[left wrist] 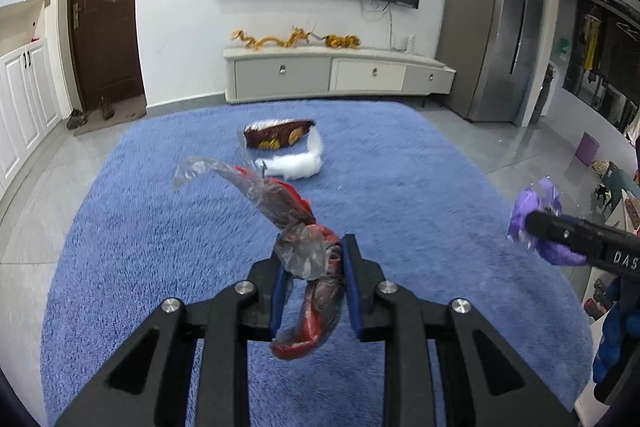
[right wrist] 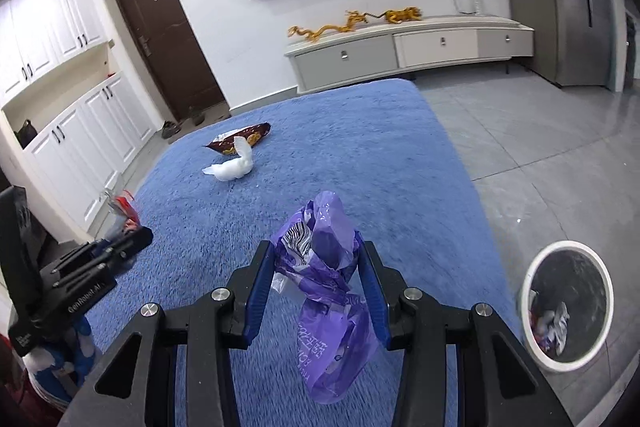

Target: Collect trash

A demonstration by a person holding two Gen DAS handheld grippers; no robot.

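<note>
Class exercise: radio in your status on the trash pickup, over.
Left tongs shut on red wrapper. Right tongs shut on purple bag. Bin near right. Snack bag, tissue still on rug.

Shaggy blue rug [right wrist: 360, 147], crinkly purple plastic bag [right wrist: 328, 267], glossy grey floor tiles [right wrist: 540, 147]

A crumpled red wrapper [left wrist: 308, 267] and purple bag [right wrist: 328, 291] hang off the rug; a brown packet [left wrist: 280, 135] and white wad [left wrist: 294, 165] lie touching, the bin [right wrist: 532, 343] holds scraps.
</note>
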